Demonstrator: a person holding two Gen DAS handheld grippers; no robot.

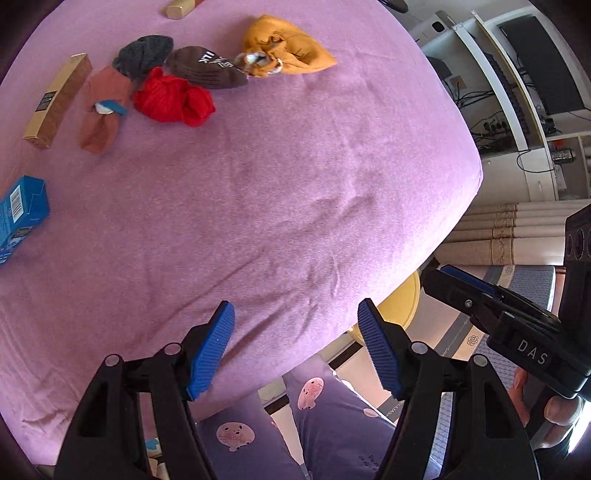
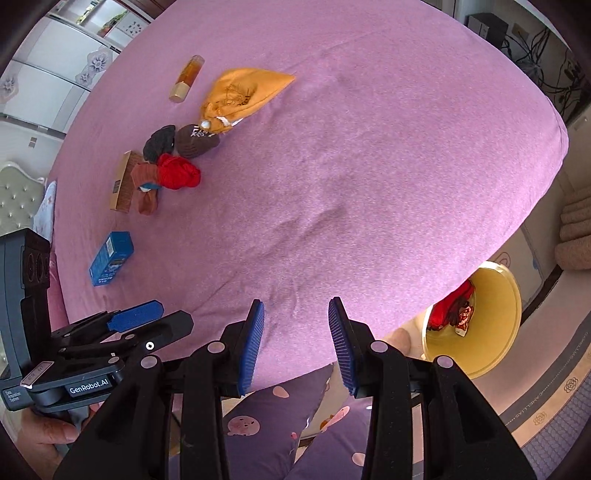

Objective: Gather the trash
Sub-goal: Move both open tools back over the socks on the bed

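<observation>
On the purple bed (image 1: 295, 184) lie a blue carton (image 1: 20, 214) (image 2: 110, 258), a long tan box (image 1: 57, 99) (image 2: 123, 181) and a small amber bottle (image 2: 186, 78) (image 1: 179, 8). A yellow bin (image 2: 495, 317) (image 1: 400, 306) stands on the floor by the bed's near corner, with red and dark trash (image 2: 452, 308) inside. My left gripper (image 1: 297, 347) (image 2: 135, 319) is open and empty over the bed's near edge. My right gripper (image 2: 296, 341) (image 1: 465, 284) is open and empty beside it.
A heap of balled socks lies far left: orange (image 1: 284, 46) (image 2: 240, 92), brown (image 1: 207, 68), grey (image 1: 146, 53), red (image 1: 173, 98) (image 2: 179, 171) and rust (image 1: 103, 107). The person's purple-trousered legs (image 1: 332, 417) are below. Shelves with cables (image 1: 517, 92) stand right.
</observation>
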